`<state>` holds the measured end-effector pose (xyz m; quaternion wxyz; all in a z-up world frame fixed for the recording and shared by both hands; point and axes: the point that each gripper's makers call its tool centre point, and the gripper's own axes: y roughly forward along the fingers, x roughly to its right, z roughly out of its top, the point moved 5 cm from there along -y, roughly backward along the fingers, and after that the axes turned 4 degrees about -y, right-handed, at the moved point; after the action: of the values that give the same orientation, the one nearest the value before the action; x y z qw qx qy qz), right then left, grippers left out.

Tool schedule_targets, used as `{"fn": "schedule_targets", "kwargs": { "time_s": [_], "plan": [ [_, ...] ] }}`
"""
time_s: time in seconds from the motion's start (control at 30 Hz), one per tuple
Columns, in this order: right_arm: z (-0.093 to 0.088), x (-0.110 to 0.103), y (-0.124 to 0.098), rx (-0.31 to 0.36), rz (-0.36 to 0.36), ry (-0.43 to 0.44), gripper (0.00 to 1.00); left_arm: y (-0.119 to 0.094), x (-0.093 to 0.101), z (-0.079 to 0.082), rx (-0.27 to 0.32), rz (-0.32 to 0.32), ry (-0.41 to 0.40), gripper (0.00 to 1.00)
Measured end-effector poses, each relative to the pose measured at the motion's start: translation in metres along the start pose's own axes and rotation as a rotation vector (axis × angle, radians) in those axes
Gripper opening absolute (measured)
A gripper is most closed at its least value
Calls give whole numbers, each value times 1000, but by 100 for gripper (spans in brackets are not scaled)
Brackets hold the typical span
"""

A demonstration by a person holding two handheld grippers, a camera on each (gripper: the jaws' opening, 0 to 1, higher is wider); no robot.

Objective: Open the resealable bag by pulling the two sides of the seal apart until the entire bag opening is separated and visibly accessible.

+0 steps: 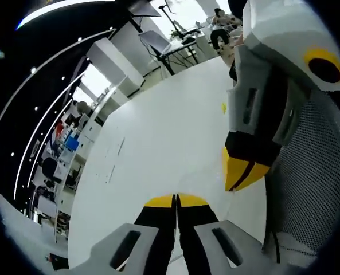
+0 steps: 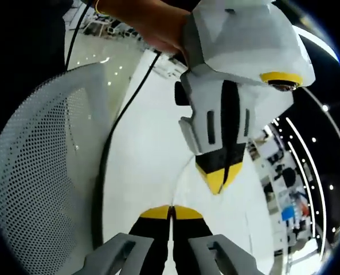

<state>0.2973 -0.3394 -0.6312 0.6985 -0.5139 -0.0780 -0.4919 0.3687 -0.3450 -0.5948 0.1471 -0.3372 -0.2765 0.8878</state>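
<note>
Plainly, the left hand-held gripper (image 1: pixel 176 200) had its yellow-tipped jaws pressed together with nothing between them, poised above the white counter (image 1: pixel 158 137). The right hand-held gripper (image 2: pixel 171 212) likewise had its jaws together and empty, and it also appeared in the left gripper view (image 1: pixel 241 172), tips together, close over the counter's right side. A hand (image 2: pixel 152 26) gripped the left hand-held gripper's body. A white mesh chair back (image 2: pixel 38 172) stood beside the counter's edge, a black cable (image 2: pixel 115 132) running along it. I could not make out the resealable bag anywhere. Beyond the counter's far edge lay an office with desks (image 1: pixel 181 43).
</note>
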Motion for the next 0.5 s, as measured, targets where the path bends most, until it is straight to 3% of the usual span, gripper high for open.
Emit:
{"fn": "schedule_targets", "kwargs": {
  "time_s": [0.23, 0.33, 0.4, 0.5],
  "plan": [
    [-1, -1, -2, -11, -35, 16, 0, -12, 1, 15, 135, 83, 52, 0],
    [-2, -9, 2, -24, -16, 25, 0, -9, 15, 3, 122, 54, 60, 0],
    [-4, -17, 6, -35, 9, 43, 0, -5, 27, -12, 71, 8, 50, 0],
    [-6, -26, 11, -30, 36, 93, 0, -4, 36, -24, 47, -15, 23, 0]
  ]
}}
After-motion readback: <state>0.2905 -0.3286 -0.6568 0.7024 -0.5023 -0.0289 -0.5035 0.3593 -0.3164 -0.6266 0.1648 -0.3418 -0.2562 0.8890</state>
